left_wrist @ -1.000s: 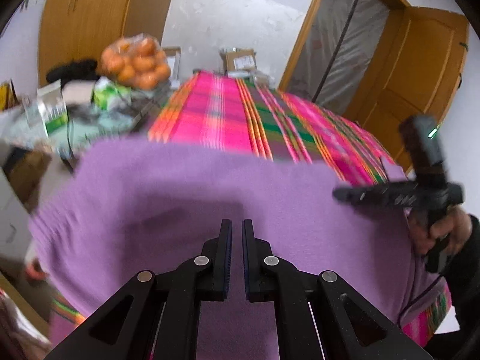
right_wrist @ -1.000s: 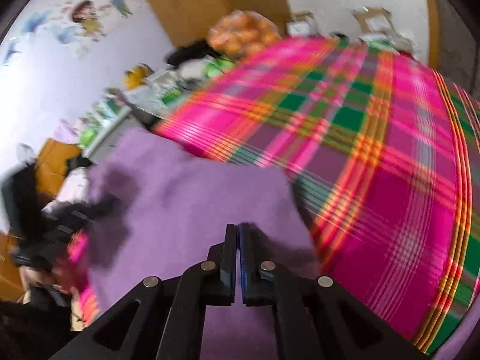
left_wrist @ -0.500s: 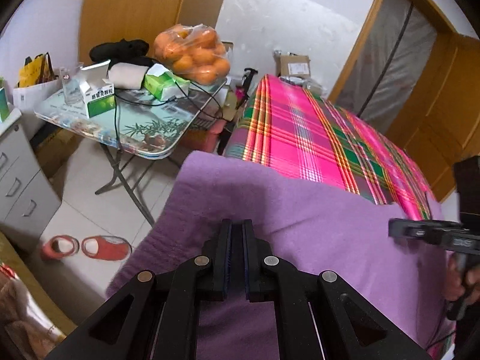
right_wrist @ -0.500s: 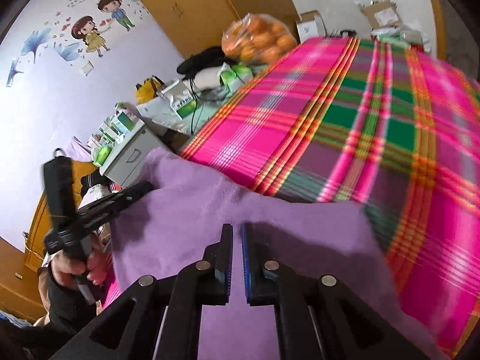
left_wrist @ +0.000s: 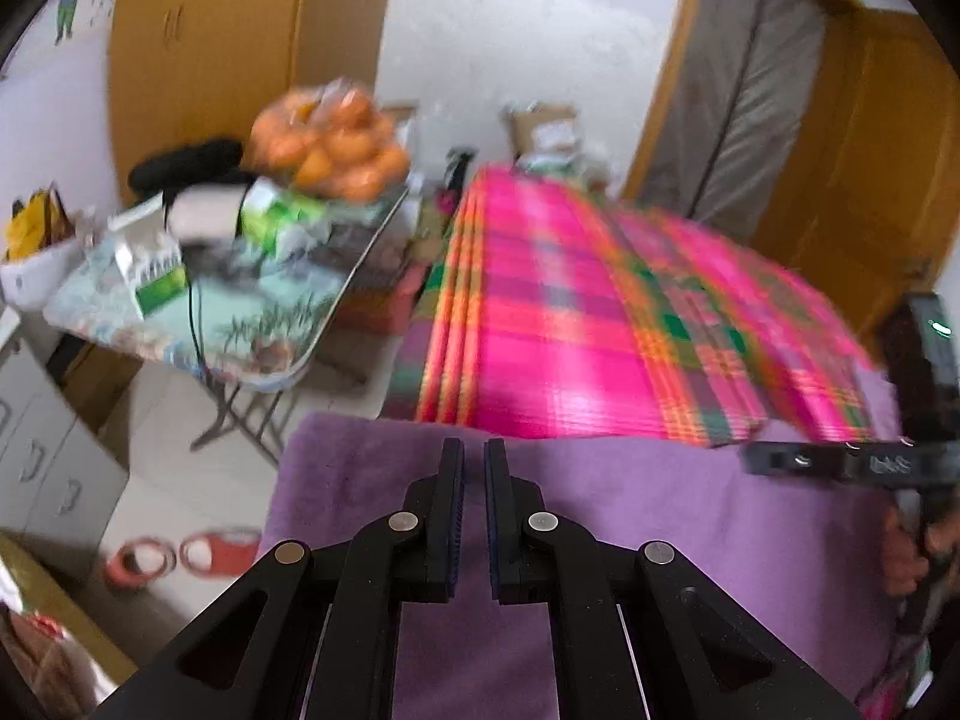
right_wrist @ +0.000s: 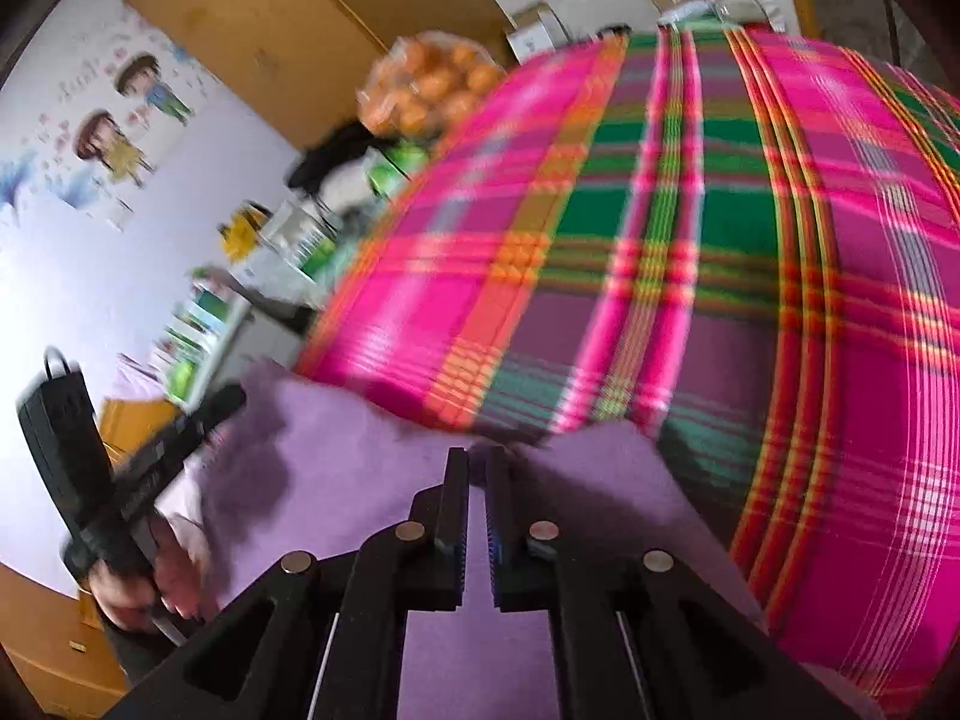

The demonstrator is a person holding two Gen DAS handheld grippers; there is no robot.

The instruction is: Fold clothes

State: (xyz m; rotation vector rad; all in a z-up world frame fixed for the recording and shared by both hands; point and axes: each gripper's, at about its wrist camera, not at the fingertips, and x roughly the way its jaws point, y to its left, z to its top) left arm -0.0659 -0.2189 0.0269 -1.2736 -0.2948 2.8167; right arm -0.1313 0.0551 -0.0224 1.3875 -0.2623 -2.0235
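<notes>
A purple knit garment (left_wrist: 660, 516) hangs stretched between my two grippers over the near end of a bed with a pink plaid sheet (left_wrist: 558, 348). My left gripper (left_wrist: 474, 450) is shut on the garment's top edge near its left corner. My right gripper (right_wrist: 478, 459) has its jaws closing tight on the same edge, with purple cloth (right_wrist: 360, 480) pinched between them. Each view shows the other tool: the right gripper (left_wrist: 840, 465) at the right edge, the left gripper (right_wrist: 180, 432) at the left with a hand (right_wrist: 150, 588) on its handle. The garment's lower part is hidden below the grippers.
Left of the bed stands a folding table (left_wrist: 198, 312) with a bag of oranges (left_wrist: 330, 150), boxes and cables. A grey drawer unit (left_wrist: 42, 456) and red slippers (left_wrist: 174, 552) are on the floor. Wooden wardrobes and a door line the walls.
The garment's top edge has dropped towards my fingertips, so more plaid sheet shows. The left view swung left to the table and floor. The right view rolled. Both grips held.
</notes>
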